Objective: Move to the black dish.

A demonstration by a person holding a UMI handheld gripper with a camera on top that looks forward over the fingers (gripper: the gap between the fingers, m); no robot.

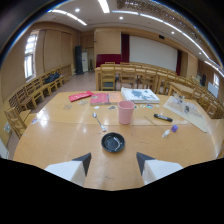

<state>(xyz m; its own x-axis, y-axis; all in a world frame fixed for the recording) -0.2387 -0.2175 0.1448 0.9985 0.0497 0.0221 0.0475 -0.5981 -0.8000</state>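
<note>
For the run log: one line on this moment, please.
tool: open, empty | black dish: on table, just ahead of fingers | pink cup: upright beyond dish | contact: none

Black dish (113,142): small, round and shallow, with a glossy dark interior, resting flat and upright on the wooden table (60,135). It lies just ahead of the gripper (113,161), centred on the gap between its fingers, untouched.

Hidden and unreadable parts

The table's (60,137) near edge is cut off behind the hand-held gripper (113,161), whose body is lost in black. Print on the books (140,95) at the far edge, and the small items (169,131) near the right edge, are too small to identify.
</note>
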